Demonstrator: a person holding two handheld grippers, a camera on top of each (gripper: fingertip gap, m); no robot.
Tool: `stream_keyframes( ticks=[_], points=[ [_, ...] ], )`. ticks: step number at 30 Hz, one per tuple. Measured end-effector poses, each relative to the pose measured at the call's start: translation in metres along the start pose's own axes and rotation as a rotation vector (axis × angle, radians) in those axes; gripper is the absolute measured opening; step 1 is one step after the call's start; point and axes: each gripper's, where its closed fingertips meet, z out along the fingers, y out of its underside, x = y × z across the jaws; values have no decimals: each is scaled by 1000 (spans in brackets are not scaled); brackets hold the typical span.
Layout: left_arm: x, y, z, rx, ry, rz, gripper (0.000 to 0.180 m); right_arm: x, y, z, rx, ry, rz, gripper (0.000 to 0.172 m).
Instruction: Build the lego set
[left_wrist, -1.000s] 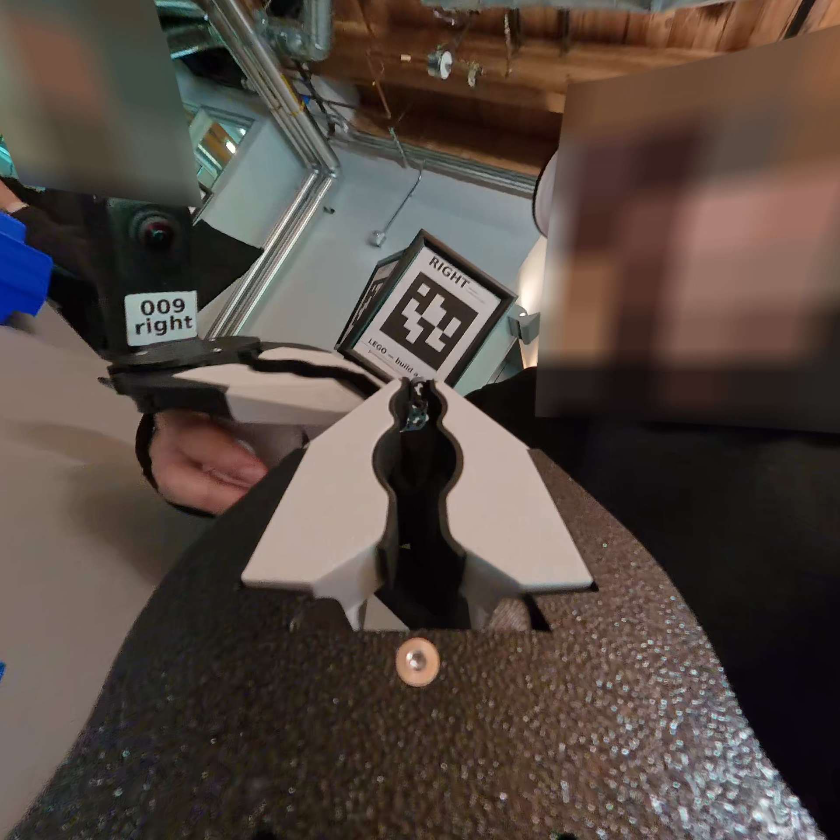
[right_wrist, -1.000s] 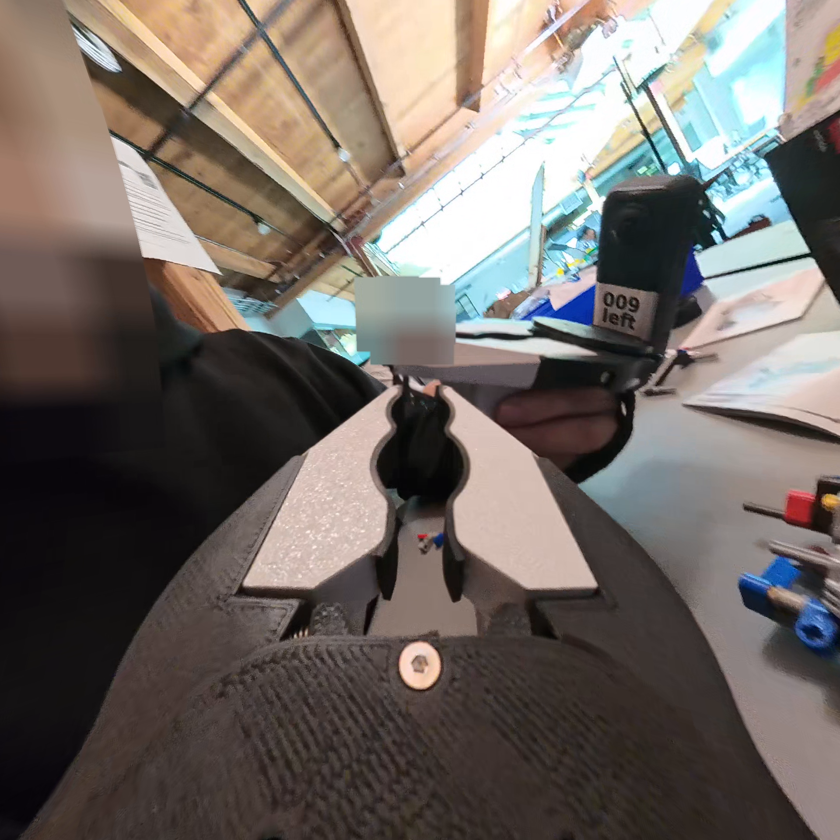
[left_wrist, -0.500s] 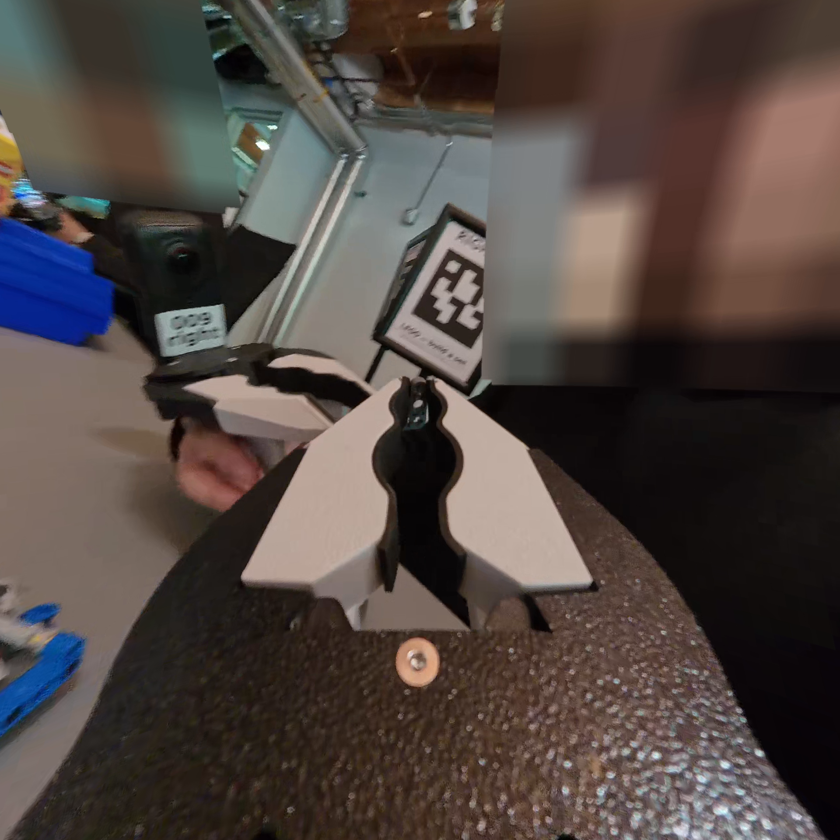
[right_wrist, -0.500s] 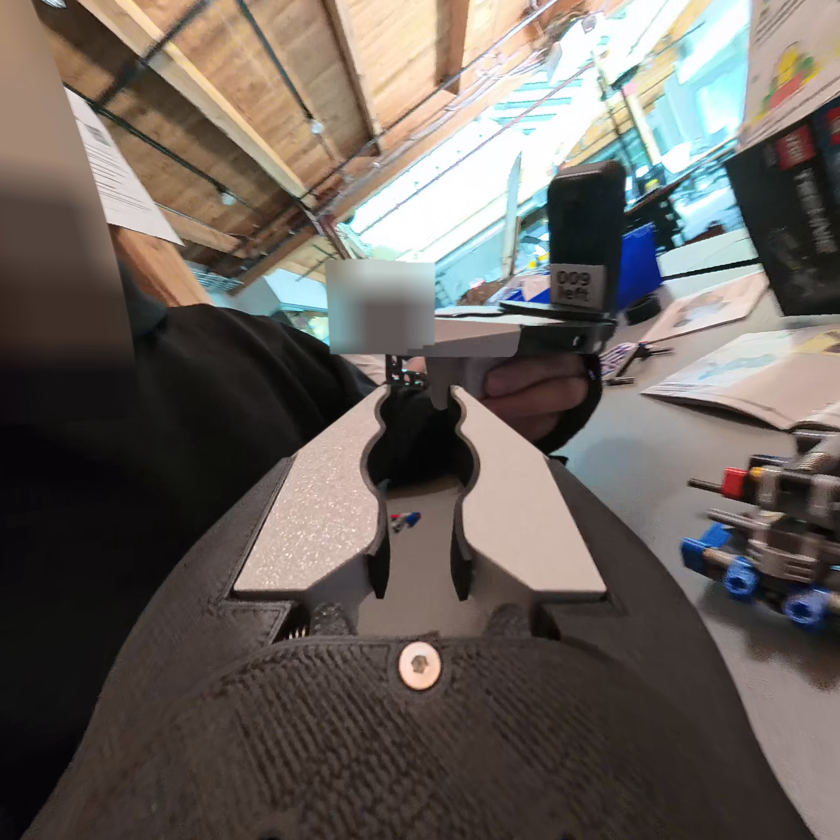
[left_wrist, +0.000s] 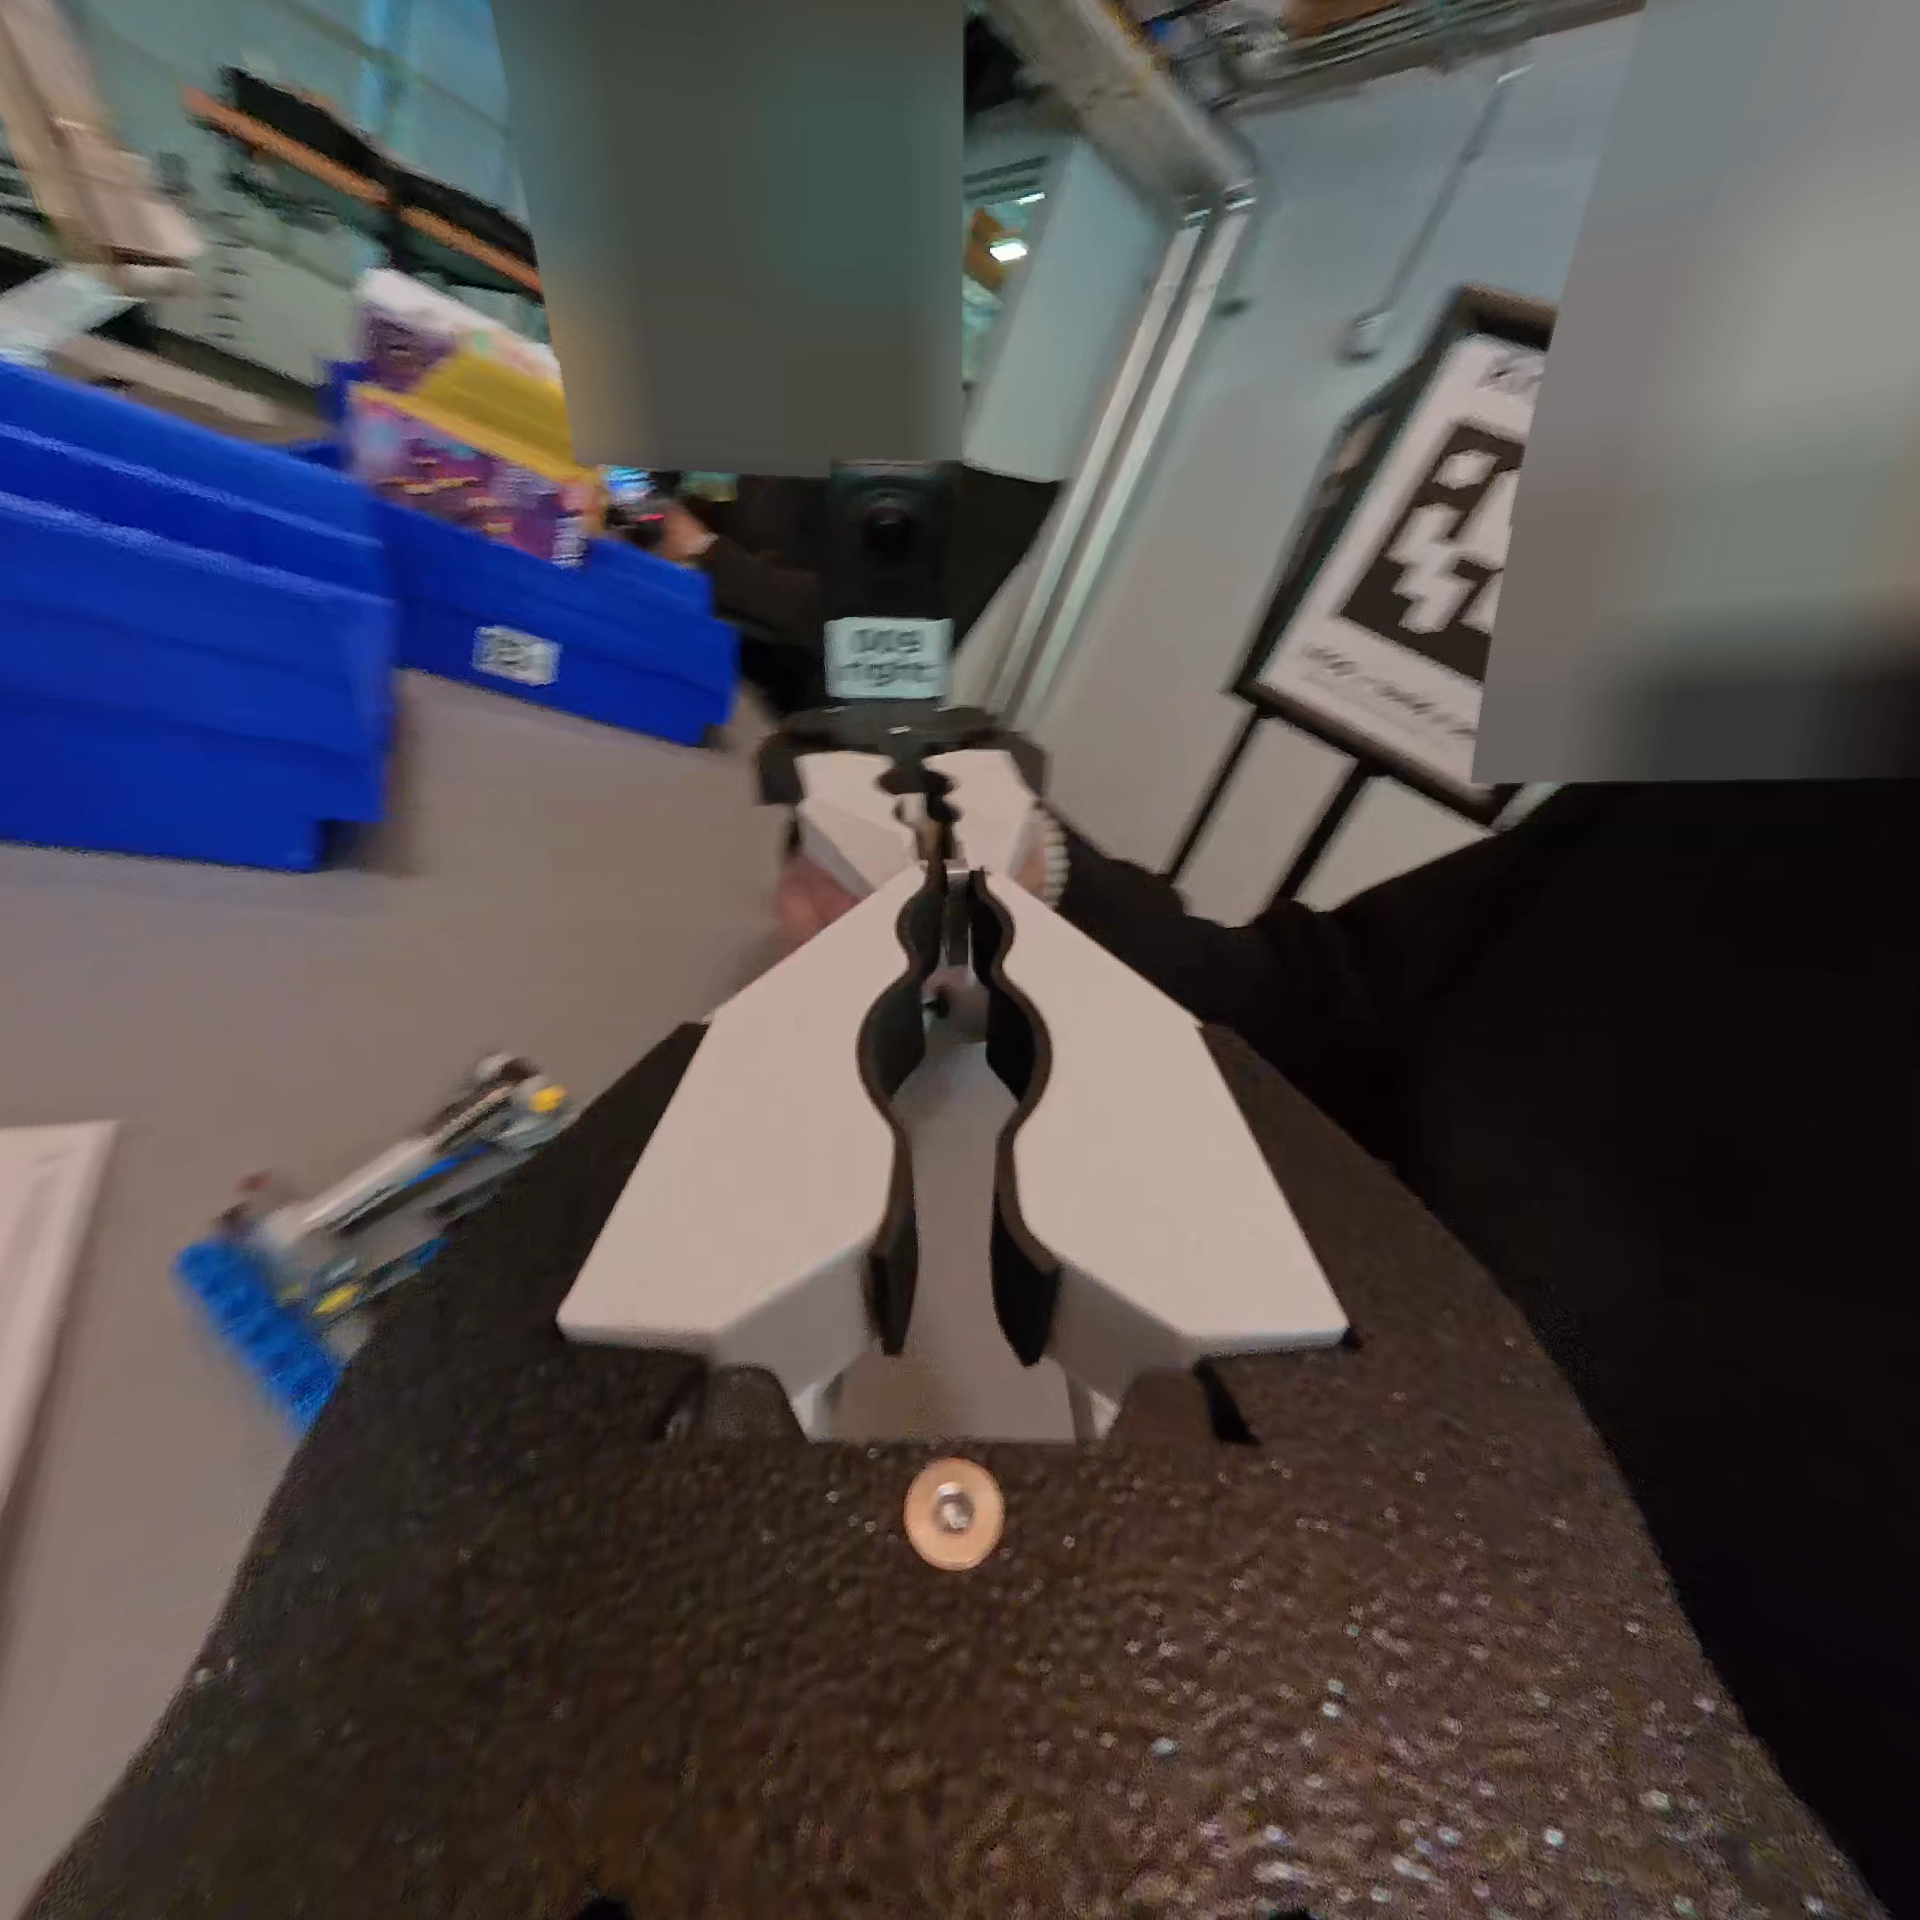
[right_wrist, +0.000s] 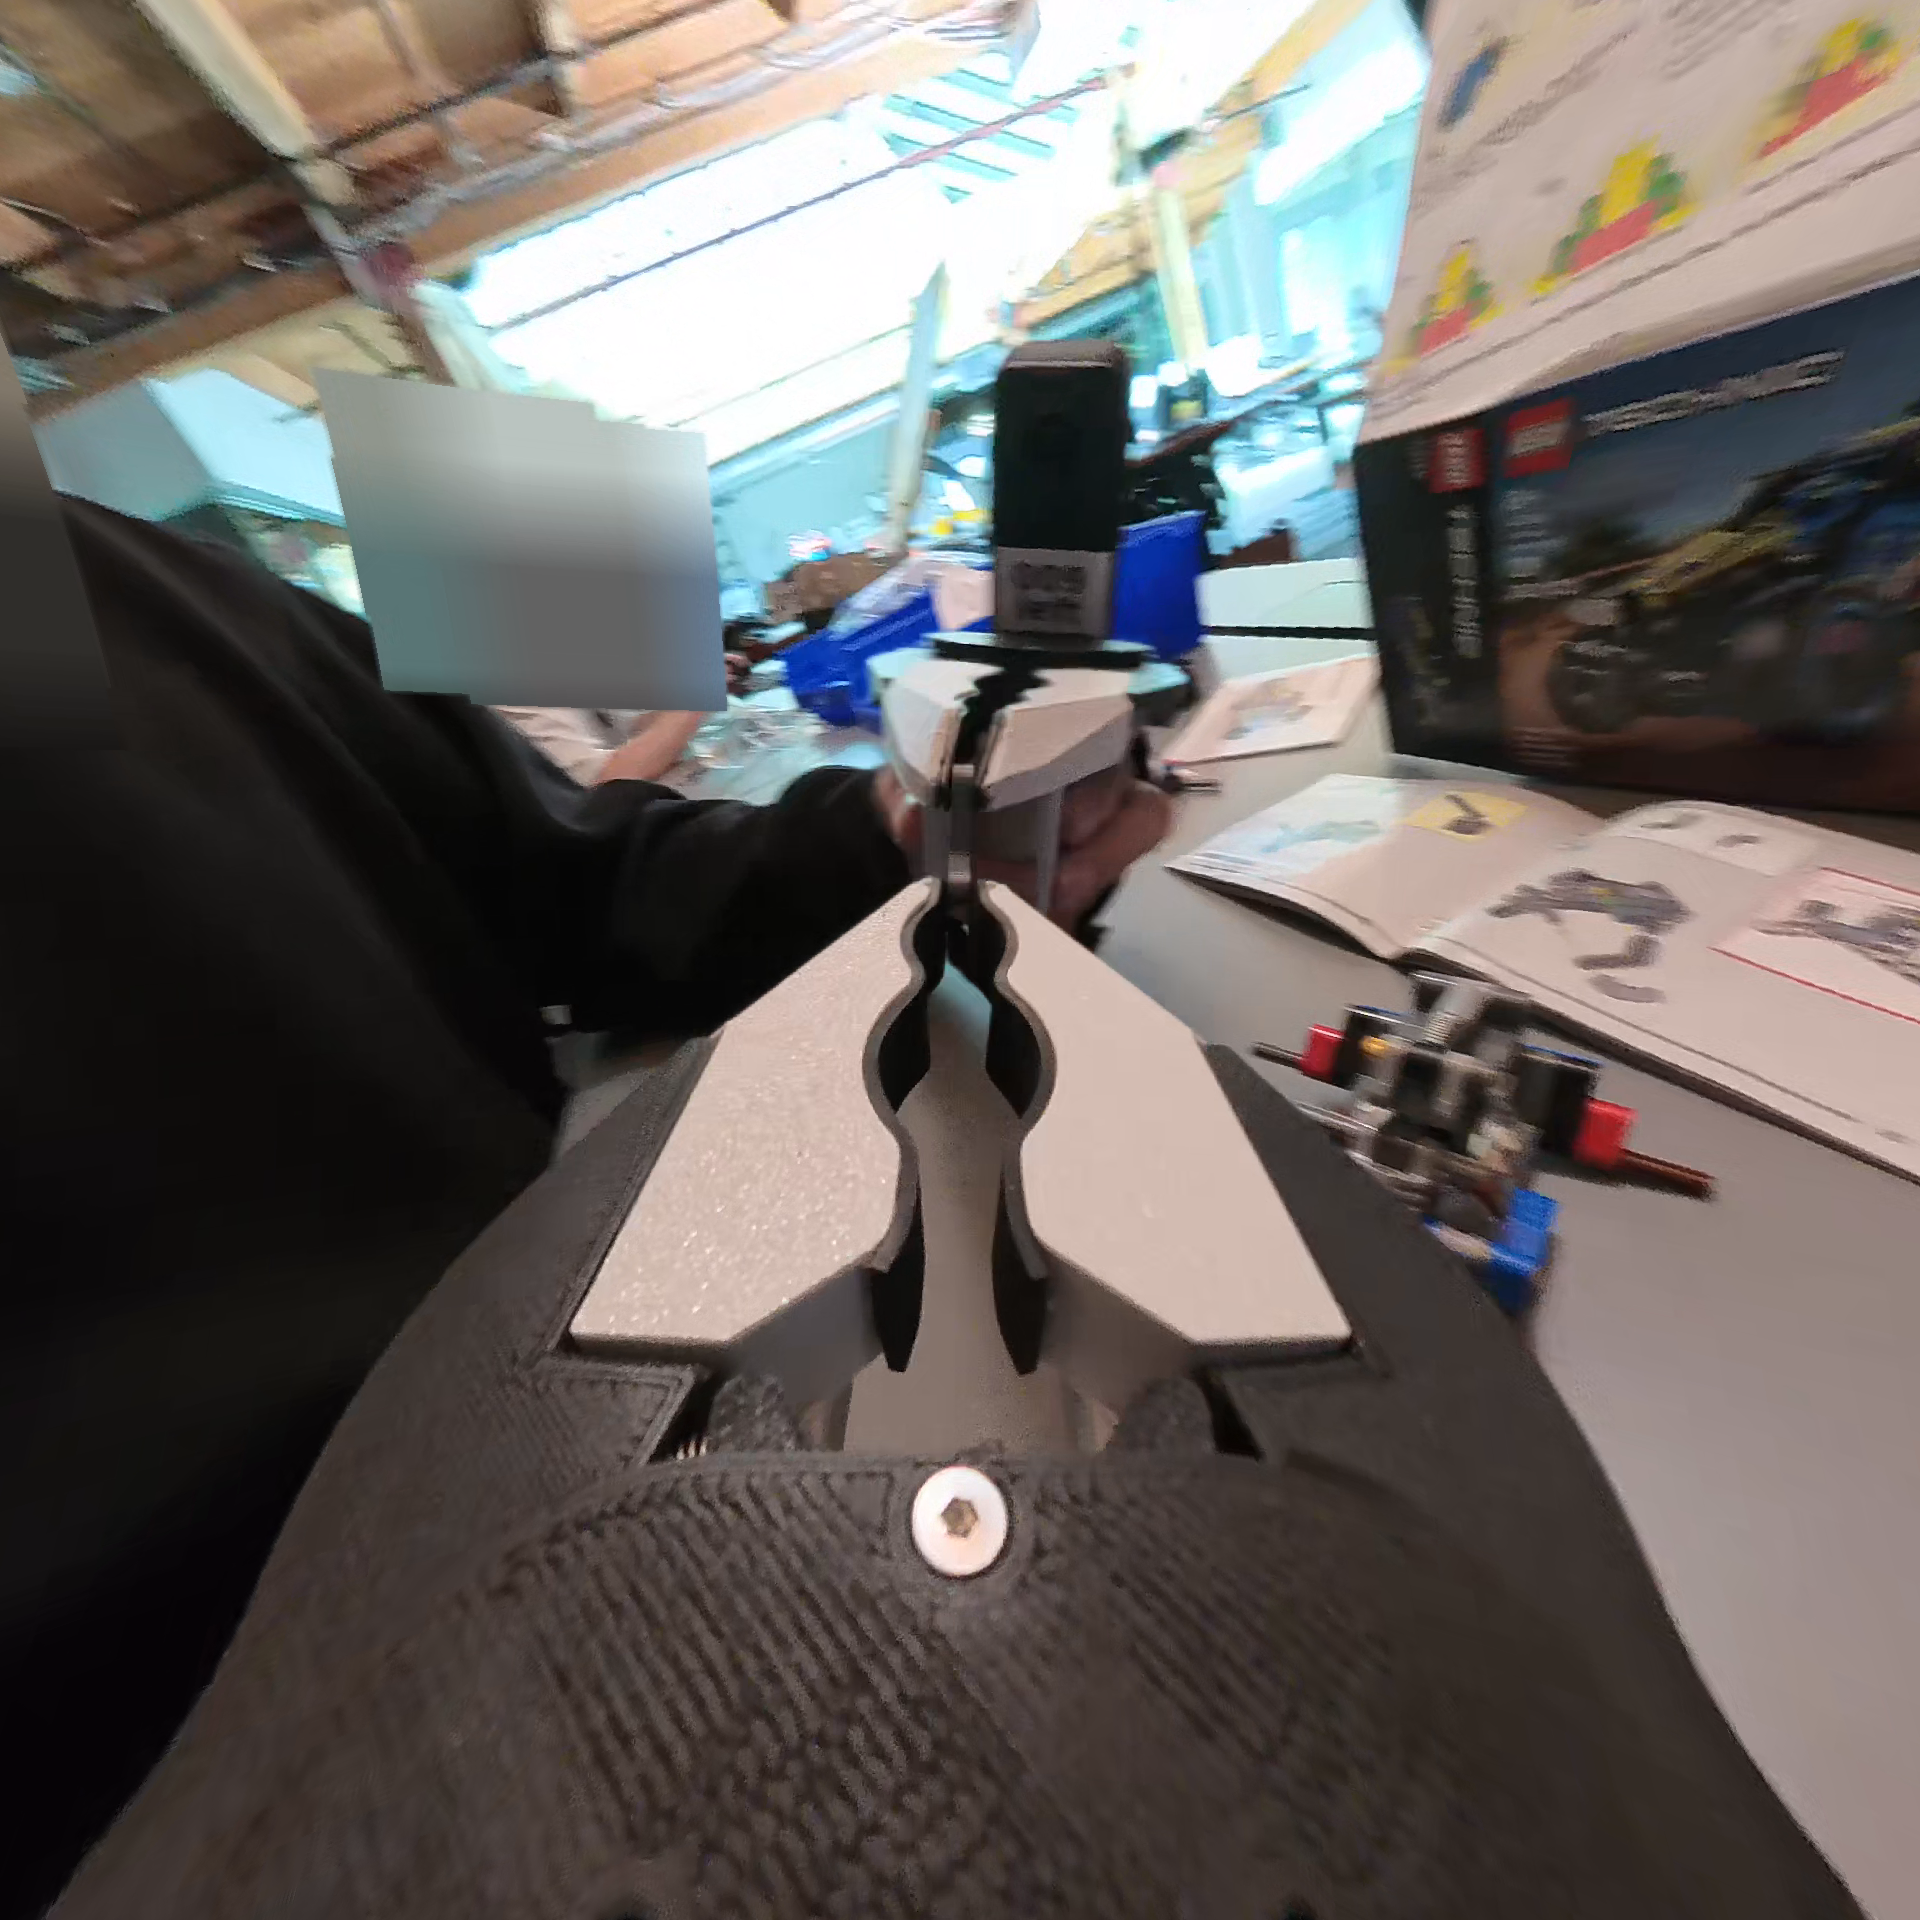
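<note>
The left gripper (left_wrist: 954, 883) and right gripper (right_wrist: 958, 896) face each other, both pinched tight on one thin grey piece (right_wrist: 956, 831) between them (held up over the grey table (right_wrist: 1662, 1403)). A toy car (right_wrist: 1455, 1122) sits at 3 o'clock.

Wood-beamed ceiling (right_wrist: 156, 156), grey table (right_wrist: 1714, 1403)
</note>
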Motion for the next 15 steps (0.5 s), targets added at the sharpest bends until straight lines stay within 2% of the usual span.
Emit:
stream_keyframes(
  ticks=[5, 8, 11, 15],
  points=[
    [-34, 6, -7, -63, -268, 100, 1, 33, 4, -4, -42, 239, -36, 2],
    [-54, 3, -15, -20, -458, 79, 7, 48, -1, -8, -41, 395, -132, 1],
    [-57, 8, -18, 48, -546, -13, 14, 53, -10, -13, -26, 502, -224, 0],
    [-59, 11, -18, 104, -611, -59, 20, 48, 1, 0, -90, 497, -268, 0]
  ],
)
